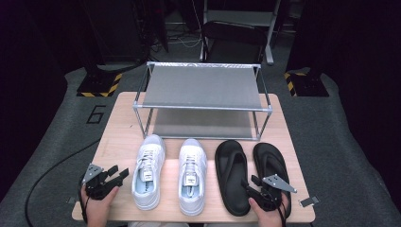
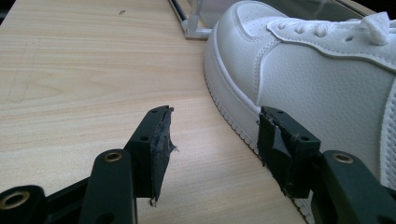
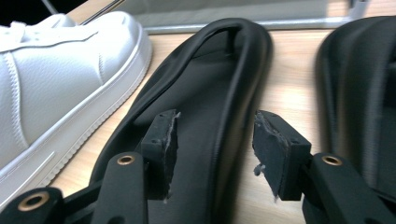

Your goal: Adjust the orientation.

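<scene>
A pair of white sneakers stands mid-table, the left one (image 1: 148, 171) beside the right one (image 1: 192, 175). To their right lie two black flip-flops, one (image 1: 232, 176) next to the other (image 1: 270, 163). My left gripper (image 1: 118, 173) rests open on the wood, left of the left sneaker (image 2: 317, 70). In the left gripper view that gripper (image 2: 215, 122) has bare table between its jaws, and its right jaw sits close against the sole. My right gripper (image 1: 252, 181) is open at the heel of the flip-flops. In the right gripper view its jaws (image 3: 215, 123) straddle the right rim of the left flip-flop (image 3: 201, 84) without pressing it.
A metal two-shelf rack (image 1: 203, 87) with grey shelves stands at the back of the wooden table (image 1: 118, 137). Its foot (image 2: 194, 29) is near the sneaker's toe. The right sneaker (image 3: 60, 79) and the other flip-flop (image 3: 359, 93) flank my right gripper. Cables and dark floor surround the table.
</scene>
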Available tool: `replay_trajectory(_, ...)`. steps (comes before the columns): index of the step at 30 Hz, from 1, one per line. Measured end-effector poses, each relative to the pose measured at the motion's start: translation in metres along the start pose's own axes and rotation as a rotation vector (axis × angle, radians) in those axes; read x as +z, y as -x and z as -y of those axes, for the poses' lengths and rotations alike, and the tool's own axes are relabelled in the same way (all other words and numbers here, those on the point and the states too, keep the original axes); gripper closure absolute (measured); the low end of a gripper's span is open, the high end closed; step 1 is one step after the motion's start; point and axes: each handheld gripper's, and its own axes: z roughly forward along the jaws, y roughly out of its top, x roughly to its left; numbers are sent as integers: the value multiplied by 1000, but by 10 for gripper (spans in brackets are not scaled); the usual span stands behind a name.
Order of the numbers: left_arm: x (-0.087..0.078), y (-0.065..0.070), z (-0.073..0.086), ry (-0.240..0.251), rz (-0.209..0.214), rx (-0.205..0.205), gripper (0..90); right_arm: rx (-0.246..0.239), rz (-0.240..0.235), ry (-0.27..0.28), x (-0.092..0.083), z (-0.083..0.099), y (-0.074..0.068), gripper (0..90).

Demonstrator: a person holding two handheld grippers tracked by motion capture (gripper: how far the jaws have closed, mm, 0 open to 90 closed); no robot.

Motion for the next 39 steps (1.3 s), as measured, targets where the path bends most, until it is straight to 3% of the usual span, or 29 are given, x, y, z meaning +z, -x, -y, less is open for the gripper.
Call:
replay_trajectory(3, -2, 1, 0, -8, 3, 6, 445, -21, 14, -15, 2, 2, -4, 500)
replay_trajectory(6, -3, 1, 0, -9, 4, 7, 444, -2, 31, -33, 1, 4, -3, 515)
replay_trajectory(9, -3, 2, 0, -8, 1, 10, 444, 3, 27, -47, 0, 6, -1, 617)
replay_trajectory(16, -1, 2, 0, -6, 0, 9, 443, 39, 19, -83, 6, 9, 0, 589)
replay_trajectory(24, -1, 3, 1, 14, -11, 11, 443, 71, 30, -63, 10, 8, 3, 672)
replay_trajectory(32, -1, 2, 0, -6, -4, 16, 443, 66, -5, -59, 18, 7, -1, 663)
replay_trajectory(39, -1, 2, 1, 5, -10, 13, 443, 121, -18, -81, 18, 12, -2, 522)
